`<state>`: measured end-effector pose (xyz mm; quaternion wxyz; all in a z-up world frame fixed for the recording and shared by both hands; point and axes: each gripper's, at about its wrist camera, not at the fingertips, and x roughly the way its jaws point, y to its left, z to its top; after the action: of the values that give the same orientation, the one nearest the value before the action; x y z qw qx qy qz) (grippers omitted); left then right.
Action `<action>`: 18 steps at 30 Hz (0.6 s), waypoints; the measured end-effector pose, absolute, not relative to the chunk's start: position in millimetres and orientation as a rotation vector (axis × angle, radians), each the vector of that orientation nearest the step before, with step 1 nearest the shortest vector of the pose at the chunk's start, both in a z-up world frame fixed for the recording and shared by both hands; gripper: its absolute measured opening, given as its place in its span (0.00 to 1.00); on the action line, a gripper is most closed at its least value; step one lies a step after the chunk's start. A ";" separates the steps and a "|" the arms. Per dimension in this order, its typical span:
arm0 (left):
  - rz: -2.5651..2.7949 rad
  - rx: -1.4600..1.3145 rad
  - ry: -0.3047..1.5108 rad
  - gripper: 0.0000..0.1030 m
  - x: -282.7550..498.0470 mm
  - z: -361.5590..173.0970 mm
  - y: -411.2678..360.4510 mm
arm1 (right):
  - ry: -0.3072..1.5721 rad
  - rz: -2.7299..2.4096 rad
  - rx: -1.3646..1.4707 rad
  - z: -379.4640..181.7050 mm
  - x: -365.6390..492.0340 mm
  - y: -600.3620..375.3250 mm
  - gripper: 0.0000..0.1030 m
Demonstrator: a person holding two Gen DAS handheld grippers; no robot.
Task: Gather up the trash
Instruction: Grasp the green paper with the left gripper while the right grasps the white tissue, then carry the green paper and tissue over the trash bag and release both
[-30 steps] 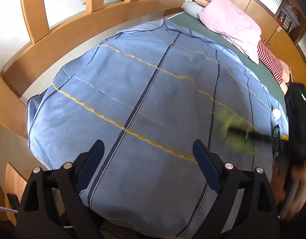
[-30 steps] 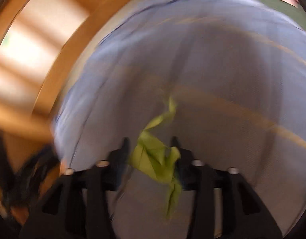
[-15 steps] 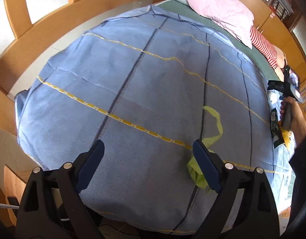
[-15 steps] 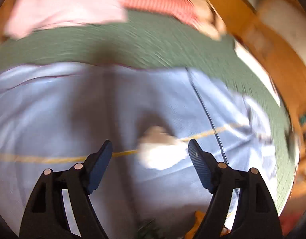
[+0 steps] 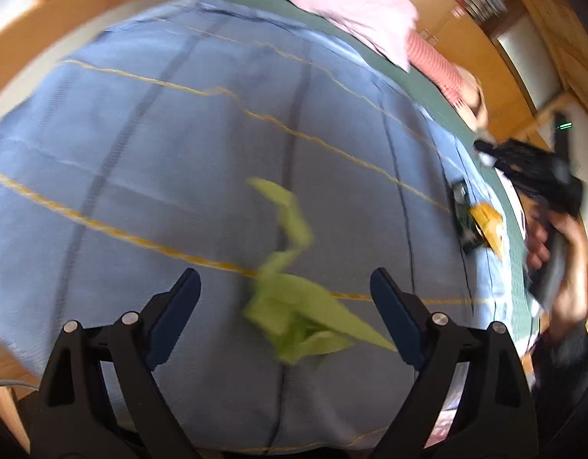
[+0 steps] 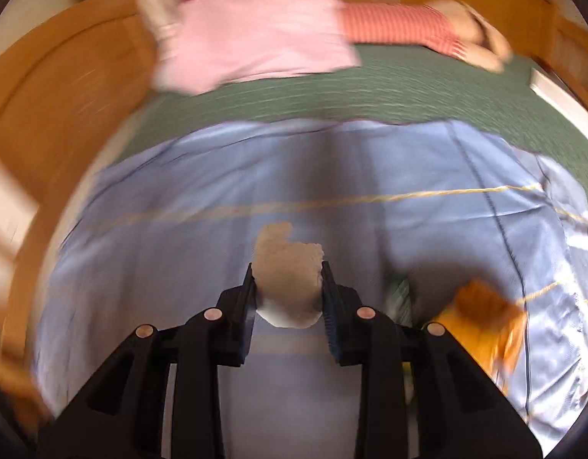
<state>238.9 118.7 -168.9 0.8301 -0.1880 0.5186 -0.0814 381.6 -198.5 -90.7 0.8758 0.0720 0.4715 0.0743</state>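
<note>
Now white wad [image 6: 288, 287] betw. right tongs [image 6: 288, 298]; left tongs [image 5: 284, 302] wide over green scrap [image 5: 301, 313].

No text, label or number can be read

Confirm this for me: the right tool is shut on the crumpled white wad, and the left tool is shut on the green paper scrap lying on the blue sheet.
Not quite. The left tool is open, its jaws spread wide around the green paper scrap on the blue sheet, as the left wrist view shows. The right tool is indeed shut on the crumpled white wad.
</note>
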 end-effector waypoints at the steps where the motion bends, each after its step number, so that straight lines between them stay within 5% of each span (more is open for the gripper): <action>1: -0.190 -0.378 1.111 0.87 242.6 -173.7 109.9 | 0.980 0.199 0.107 -83.6 357.9 -184.7 0.31; 2: -0.204 -0.350 1.131 0.86 246.9 -181.0 98.9 | 0.989 0.240 0.063 -79.5 334.9 -172.0 0.31; 4: -0.183 -0.297 1.160 0.62 250.6 -193.5 85.3 | 1.003 0.295 0.017 -75.3 300.0 -156.3 0.31; 6: -0.149 -0.216 1.143 0.57 247.7 -198.9 76.1 | 1.011 0.333 -0.013 -77.0 269.3 -146.4 0.31; 8: -0.125 -0.140 1.116 0.40 244.1 -197.2 70.4 | 1.016 0.339 -0.018 -80.1 239.6 -146.4 0.31; 18: -0.015 -0.017 0.872 0.33 191.2 -125.1 85.7 | 0.896 0.195 -0.034 -66.0 131.6 -156.4 0.31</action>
<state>191.2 85.7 -125.1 0.9063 -0.0082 0.4225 -0.0075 131.6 -156.4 -66.0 0.8965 -0.0164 0.4326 0.0942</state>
